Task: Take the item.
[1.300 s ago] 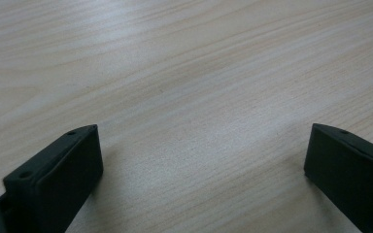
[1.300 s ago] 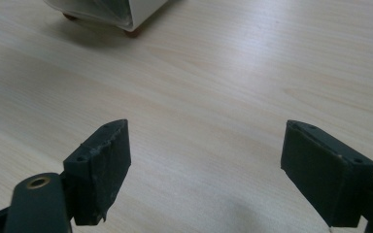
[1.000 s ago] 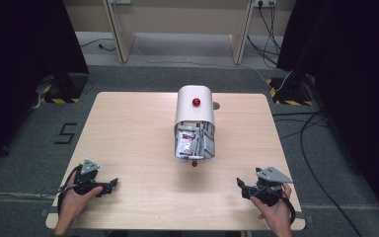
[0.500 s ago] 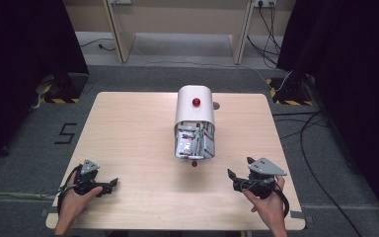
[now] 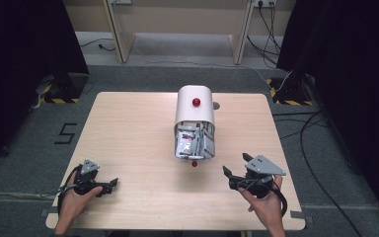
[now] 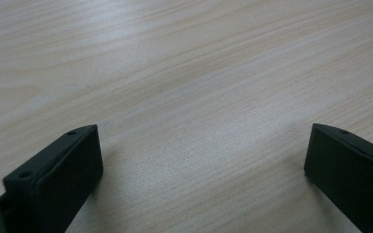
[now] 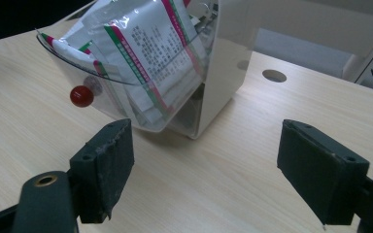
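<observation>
A white rounded dispenser box [image 5: 195, 107] stands in the middle of the wooden table [image 5: 128, 138], with a red knob [image 5: 196, 101] on top. Its clear front door [image 7: 126, 104] carries a second red knob [image 7: 81, 95] and shows several printed sachets [image 7: 148, 53] inside. My right gripper [image 5: 233, 170] is open, held just above the table right of the box front, jaws pointing at it. My left gripper [image 5: 109, 186] rests open near the front left corner, with bare wood [image 6: 199, 116] between its jaws.
A round hole [image 5: 216, 105] in the tabletop lies right of the box. Table legs [image 5: 116, 29], cables [image 5: 316, 128] and yellow-black floor tape [image 5: 288, 101] are beyond the far edge, with dark curtains at both sides.
My right gripper has lifted off the table and moved left and forward toward the box front. The left gripper has stayed where it was.
</observation>
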A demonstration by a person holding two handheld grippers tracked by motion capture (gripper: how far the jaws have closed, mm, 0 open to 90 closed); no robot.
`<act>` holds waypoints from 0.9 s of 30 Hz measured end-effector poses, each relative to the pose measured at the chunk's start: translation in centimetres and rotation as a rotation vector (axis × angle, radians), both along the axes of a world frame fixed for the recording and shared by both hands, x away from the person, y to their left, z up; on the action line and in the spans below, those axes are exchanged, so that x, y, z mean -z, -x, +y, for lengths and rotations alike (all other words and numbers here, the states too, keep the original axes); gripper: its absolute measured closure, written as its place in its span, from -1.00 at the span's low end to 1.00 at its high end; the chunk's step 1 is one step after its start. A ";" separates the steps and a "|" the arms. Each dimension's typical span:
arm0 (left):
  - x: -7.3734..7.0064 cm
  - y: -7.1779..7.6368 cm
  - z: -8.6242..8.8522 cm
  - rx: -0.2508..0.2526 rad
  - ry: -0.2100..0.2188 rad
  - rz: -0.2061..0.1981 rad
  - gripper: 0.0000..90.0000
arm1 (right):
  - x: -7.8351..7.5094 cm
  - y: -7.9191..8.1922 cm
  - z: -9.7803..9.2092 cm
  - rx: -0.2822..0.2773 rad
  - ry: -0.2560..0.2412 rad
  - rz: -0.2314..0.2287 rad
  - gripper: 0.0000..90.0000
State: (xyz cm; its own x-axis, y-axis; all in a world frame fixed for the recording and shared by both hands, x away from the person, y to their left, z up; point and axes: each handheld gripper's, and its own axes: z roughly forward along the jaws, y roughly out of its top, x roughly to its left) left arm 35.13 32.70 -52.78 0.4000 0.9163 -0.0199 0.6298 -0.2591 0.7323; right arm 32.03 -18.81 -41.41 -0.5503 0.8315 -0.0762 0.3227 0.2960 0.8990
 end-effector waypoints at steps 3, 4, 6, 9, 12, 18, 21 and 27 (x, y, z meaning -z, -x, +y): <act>0.0 0.0 0.0 0.000 0.000 0.000 -1.00 | -0.1 0.0 0.2 -0.004 0.000 -0.004 -0.51; 0.0 0.0 0.0 0.000 0.000 0.000 -1.00 | -0.2 0.1 0.3 -0.006 0.001 -0.005 -0.51; 0.0 0.0 0.0 0.000 0.000 0.000 -1.00 | -0.4 0.1 0.5 -0.012 0.000 -0.011 -0.50; 0.0 0.0 0.0 0.000 0.000 0.000 -1.00 | -0.9 0.0 1.0 -0.025 -0.007 -0.020 -0.50; 0.0 0.0 0.0 0.000 0.000 0.000 -1.00 | -1.3 0.1 1.3 -0.034 -0.011 -0.027 -0.50; 0.0 0.0 0.0 0.000 -0.001 0.000 -1.00 | -2.0 0.1 1.9 -0.052 -0.020 -0.038 -0.50; 0.0 0.0 0.0 0.000 0.000 0.000 -1.00 | -2.3 0.1 2.3 -0.057 -0.023 -0.042 -0.50; 0.0 0.0 0.0 0.000 0.000 0.000 -1.00 | -2.4 -0.3 3.2 -0.078 -0.016 -0.039 -0.50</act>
